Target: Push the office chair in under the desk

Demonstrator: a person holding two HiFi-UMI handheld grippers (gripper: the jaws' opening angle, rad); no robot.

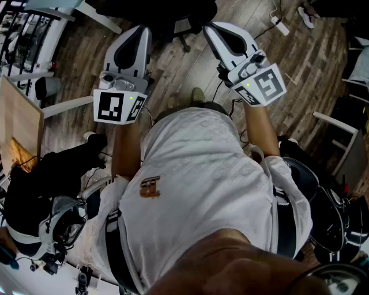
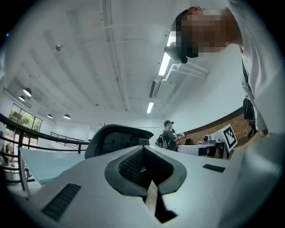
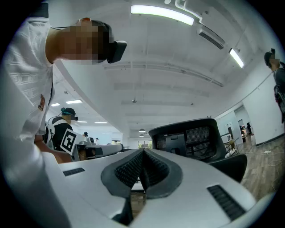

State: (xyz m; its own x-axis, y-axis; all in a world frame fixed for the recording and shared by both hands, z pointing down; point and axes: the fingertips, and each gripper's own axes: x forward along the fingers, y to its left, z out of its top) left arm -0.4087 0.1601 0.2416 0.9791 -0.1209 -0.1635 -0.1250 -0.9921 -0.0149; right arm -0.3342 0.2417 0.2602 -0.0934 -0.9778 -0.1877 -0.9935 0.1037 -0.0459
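The black mesh-backed office chair (image 1: 173, 17) stands on the wood floor just ahead of me, at the top of the head view. Its back (image 2: 116, 139) rises beyond my left gripper's tips, and in the right gripper view the chair back (image 3: 192, 137) is slightly right of the tips. My left gripper (image 1: 140, 33) and right gripper (image 1: 211, 30) are held side by side at chest height, both pointing toward the chair and apart from it. The left gripper (image 2: 143, 156) is shut with nothing between its pads. The right gripper (image 3: 141, 165) is shut and empty too.
A light wood panel (image 1: 18, 124) and a white frame (image 1: 63, 106) stand at the left. Seats with black bags sit at lower left (image 1: 40, 184) and lower right (image 1: 323, 201). A power strip (image 1: 281, 26) lies on the floor. People stand in the distance (image 2: 169, 133).
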